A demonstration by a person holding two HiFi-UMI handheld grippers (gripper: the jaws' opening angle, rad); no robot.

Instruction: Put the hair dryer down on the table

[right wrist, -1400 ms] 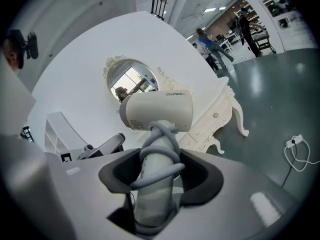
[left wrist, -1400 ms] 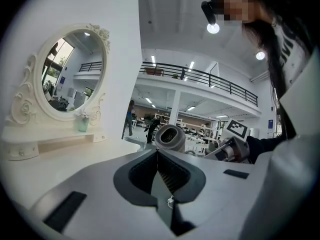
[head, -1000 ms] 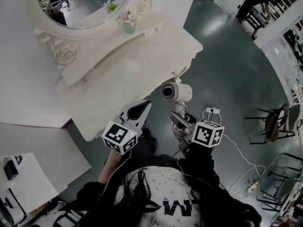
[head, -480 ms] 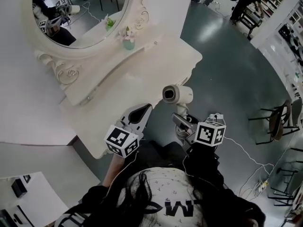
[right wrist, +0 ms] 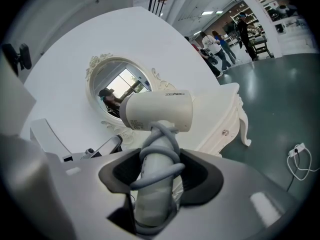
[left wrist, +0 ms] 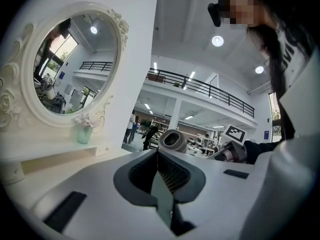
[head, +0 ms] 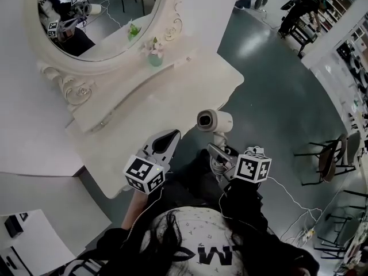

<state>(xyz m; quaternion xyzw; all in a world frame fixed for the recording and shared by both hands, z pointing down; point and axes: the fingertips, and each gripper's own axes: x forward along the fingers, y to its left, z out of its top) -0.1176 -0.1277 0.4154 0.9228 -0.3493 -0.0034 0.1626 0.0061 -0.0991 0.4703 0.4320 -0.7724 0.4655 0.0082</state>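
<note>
A white hair dryer (head: 214,121) stands upright in the air just off the front edge of the white dressing table (head: 161,102), its barrel level and its grey cord wound round the handle. My right gripper (head: 217,154) is shut on that handle. In the right gripper view the hair dryer (right wrist: 157,111) rises from between the jaws of the right gripper (right wrist: 159,164). My left gripper (head: 174,134) hovers over the table's front edge to the left of the dryer, shut with nothing in it. From the left gripper (left wrist: 157,151) I see the hair dryer (left wrist: 172,140) beyond its tips.
An oval mirror (head: 98,10) in an ornate frame backs the table, with a small green vase of flowers (head: 155,39) in front of it. A chair (head: 333,151) and a white cable (head: 299,206) sit on the grey floor at right. People stand far behind.
The head view has drifted a little. The dryer stays in my right gripper beside the table's edge, and the left gripper keeps its place and stays shut.
</note>
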